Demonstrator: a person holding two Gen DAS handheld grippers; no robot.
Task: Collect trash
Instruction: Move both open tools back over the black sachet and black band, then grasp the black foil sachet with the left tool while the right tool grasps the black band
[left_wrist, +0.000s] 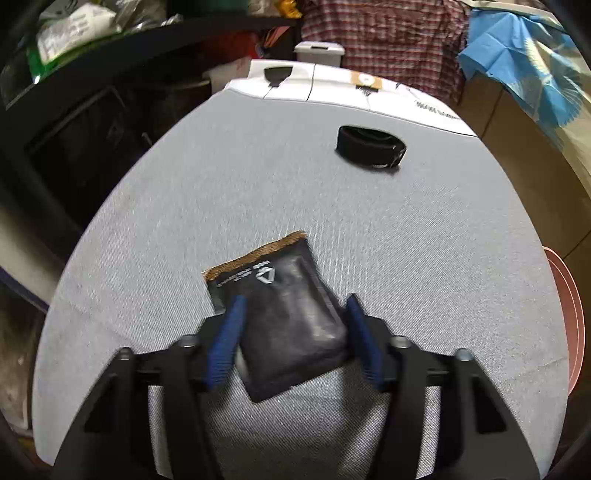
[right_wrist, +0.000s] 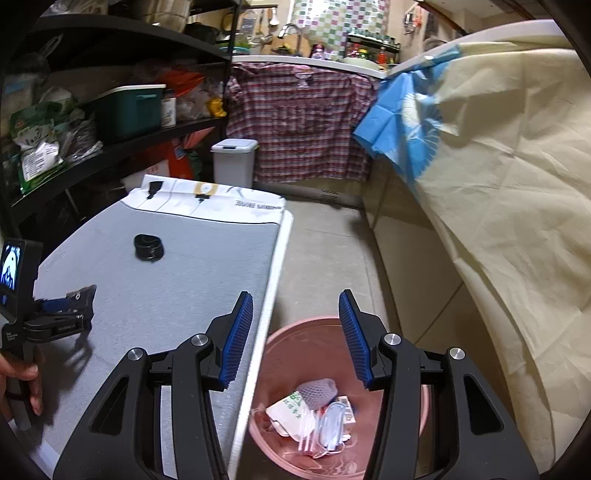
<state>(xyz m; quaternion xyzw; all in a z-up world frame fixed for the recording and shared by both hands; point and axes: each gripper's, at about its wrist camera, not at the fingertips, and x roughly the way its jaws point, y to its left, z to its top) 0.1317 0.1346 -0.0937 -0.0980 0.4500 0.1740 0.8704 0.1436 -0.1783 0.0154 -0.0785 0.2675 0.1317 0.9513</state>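
left gripper (left_wrist: 293, 314): jaws astride black sachet (left_wrist: 280, 317), grip unclear
right gripper (right_wrist: 295, 332): parted, empty, pink bin (right_wrist: 280, 343) below

Two claws show: the left claw (left_wrist: 293, 317) and the right claw (right_wrist: 295, 325). Each has two blue pads.

One black sachet (left_wrist: 280, 314) lies on the counter (left_wrist: 406, 240), between the left claw's pads. One black band (left_wrist: 371, 147) lies on the same counter, well beyond that claw.

One pink bin (right_wrist: 295, 332) stands on the floor just under the right claw. In it, between that claw's pads, are one white foam net (right_wrist: 317, 391), one white wrapper with green print (right_wrist: 284, 410) and one clear plastic piece (right_wrist: 332, 424); the smaller scraps around them are too jumbled to count.

One grey lidded bin (right_wrist: 233, 162) stands far ahead of the right claw.
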